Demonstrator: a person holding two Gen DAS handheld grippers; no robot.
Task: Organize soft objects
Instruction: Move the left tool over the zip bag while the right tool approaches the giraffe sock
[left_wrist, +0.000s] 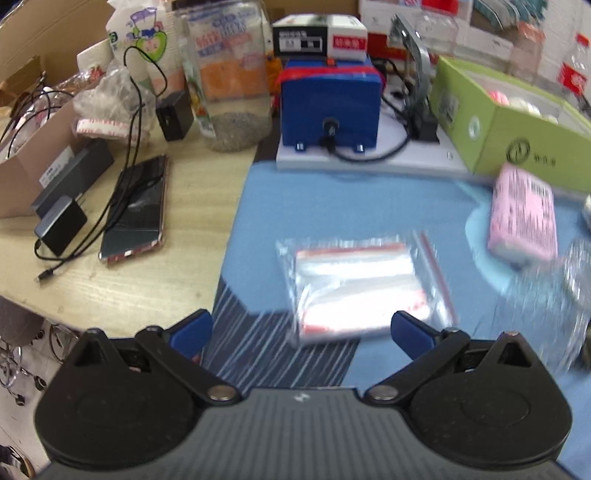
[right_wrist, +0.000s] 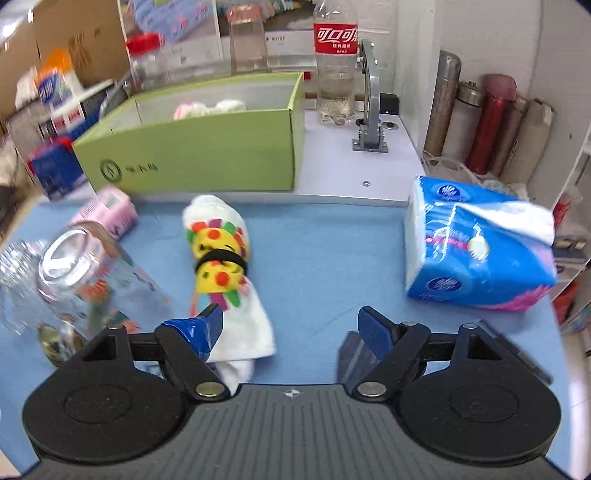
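Note:
A rolled white towel (right_wrist: 225, 269) with a sun print and a black band lies on the blue mat (right_wrist: 325, 258), just ahead-left of my open, empty right gripper (right_wrist: 291, 325); its near end lies beside the left finger. A blue tissue pack (right_wrist: 476, 247) sits to the right. A pink tissue pack (right_wrist: 107, 216) lies by the green box (right_wrist: 199, 158), which holds soft items; the pack also shows in the left wrist view (left_wrist: 522, 214). My left gripper (left_wrist: 301, 332) is open and empty above a bag of clear zip bags (left_wrist: 362, 284).
A clear glass jar (right_wrist: 88, 280) lies on its side at the mat's left. A blue device (left_wrist: 330, 107), a tall jar (left_wrist: 231, 74), a phone (left_wrist: 135, 212) and chargers crowd the wooden table. A cola bottle (right_wrist: 336, 62) and flasks (right_wrist: 491, 122) stand behind.

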